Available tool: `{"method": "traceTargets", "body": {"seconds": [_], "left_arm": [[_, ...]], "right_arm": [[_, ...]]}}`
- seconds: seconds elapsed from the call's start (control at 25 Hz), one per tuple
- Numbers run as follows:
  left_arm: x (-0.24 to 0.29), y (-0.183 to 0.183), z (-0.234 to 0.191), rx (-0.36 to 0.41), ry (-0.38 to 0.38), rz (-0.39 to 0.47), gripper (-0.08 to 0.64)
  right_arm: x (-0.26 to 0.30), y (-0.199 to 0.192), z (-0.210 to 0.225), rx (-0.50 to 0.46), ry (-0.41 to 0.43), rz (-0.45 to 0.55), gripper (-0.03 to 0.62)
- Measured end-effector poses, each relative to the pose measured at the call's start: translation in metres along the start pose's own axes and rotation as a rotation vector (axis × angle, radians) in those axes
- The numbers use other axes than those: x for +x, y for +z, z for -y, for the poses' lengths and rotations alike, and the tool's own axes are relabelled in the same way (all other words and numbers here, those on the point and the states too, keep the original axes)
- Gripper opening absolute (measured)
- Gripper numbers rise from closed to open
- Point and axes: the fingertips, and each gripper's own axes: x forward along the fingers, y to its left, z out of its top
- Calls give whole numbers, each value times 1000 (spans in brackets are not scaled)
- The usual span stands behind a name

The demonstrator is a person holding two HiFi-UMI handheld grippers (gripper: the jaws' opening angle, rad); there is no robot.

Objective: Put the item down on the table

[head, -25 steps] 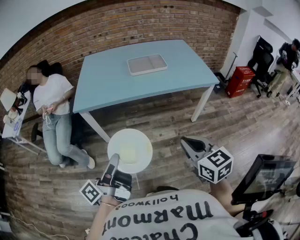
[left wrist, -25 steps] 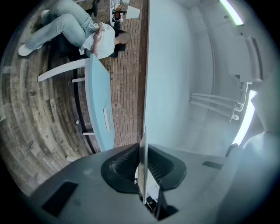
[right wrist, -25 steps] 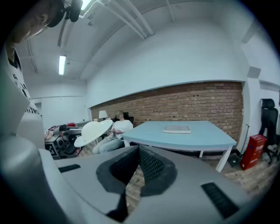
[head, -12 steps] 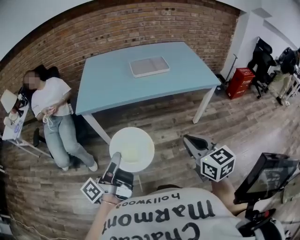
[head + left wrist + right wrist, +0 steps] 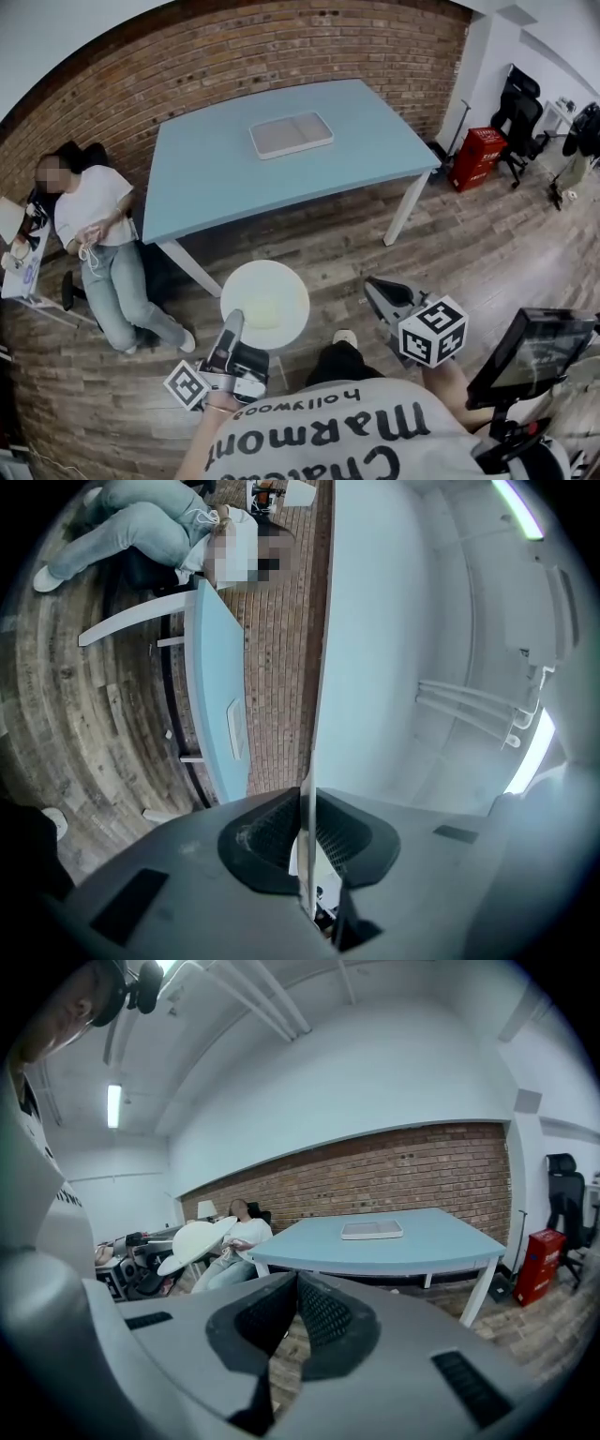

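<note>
A round white plate (image 5: 265, 298) hangs over the wooden floor, held by its near rim in my left gripper (image 5: 231, 326), which is shut on it. In the left gripper view the plate (image 5: 316, 667) shows edge-on as a thin line running up from between the jaws of the left gripper (image 5: 307, 844). The right gripper (image 5: 377, 289) hovers to the plate's right, shut with nothing in it. Its own view shows the right gripper (image 5: 295, 1286) with pads touching, the plate (image 5: 193, 1239) at left and the light blue table (image 5: 412, 1241) ahead. In the head view the table (image 5: 216, 169) stands beyond the plate.
A grey two-part tray (image 5: 291, 134) lies on the table's far middle. A person (image 5: 98, 239) sits against the brick wall at left. A red box (image 5: 478, 157) and office chairs (image 5: 520, 112) stand at right. A dark screen (image 5: 532, 354) is at lower right.
The plate and both grippers keep almost the same places. A shoe has come into view on the floor between the grippers, and the table has shifted slightly in the view.
</note>
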Motion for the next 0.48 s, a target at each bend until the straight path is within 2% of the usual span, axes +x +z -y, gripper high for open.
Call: {"method": "traceTargets", "body": {"seconds": [0.48], "left_arm": [[133, 12, -35, -1, -2, 22, 25]], "right_arm": [[73, 39, 122, -24, 28, -16, 11]]}}
